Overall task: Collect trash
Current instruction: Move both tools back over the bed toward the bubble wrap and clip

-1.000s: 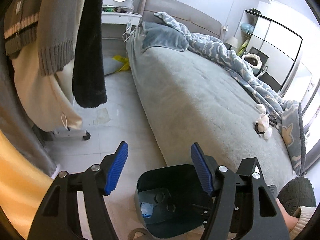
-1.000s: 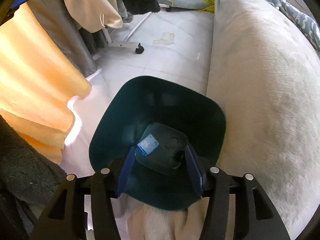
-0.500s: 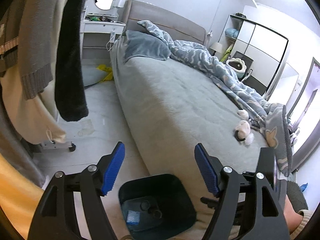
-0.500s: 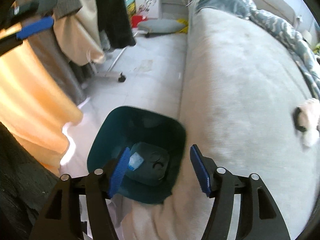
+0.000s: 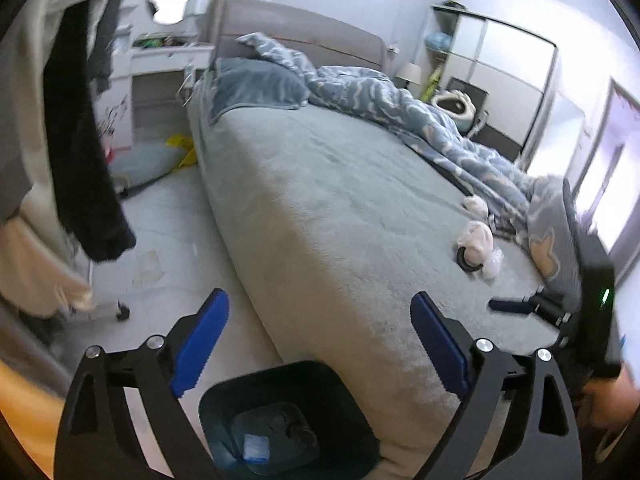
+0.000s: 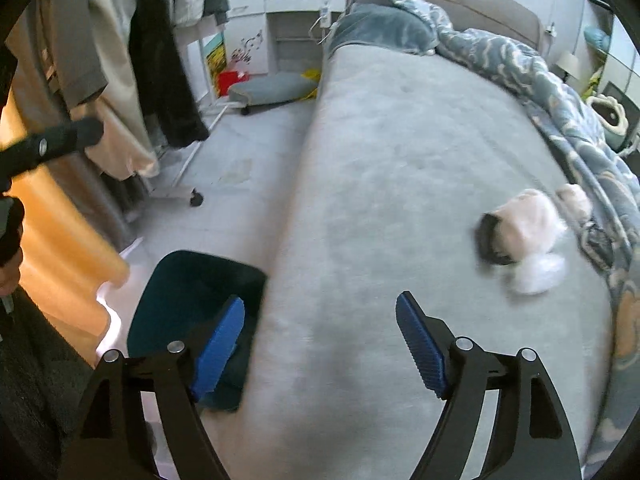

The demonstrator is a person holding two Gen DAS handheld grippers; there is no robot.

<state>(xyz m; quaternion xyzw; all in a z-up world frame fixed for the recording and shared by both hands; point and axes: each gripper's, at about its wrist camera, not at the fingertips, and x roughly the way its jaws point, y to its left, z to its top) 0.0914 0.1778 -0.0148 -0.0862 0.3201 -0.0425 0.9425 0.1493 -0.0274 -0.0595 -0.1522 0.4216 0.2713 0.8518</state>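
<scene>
Crumpled white tissue wad on grey fuzzy bedspread, ahead-right of wide-open, empty right gripper, left gripper also spread; probably feather-light and squishy, so pinch gently mid-bunch, then dark teal plastic bin below-left.

- A grey bed with a padded headboard is seen on a pale tiled floor.
- A rumpled blue duvet is spread along its far side.
- A white desk and hanging clothes are seen nearby.
- Daylight is admitted at the right.
</scene>
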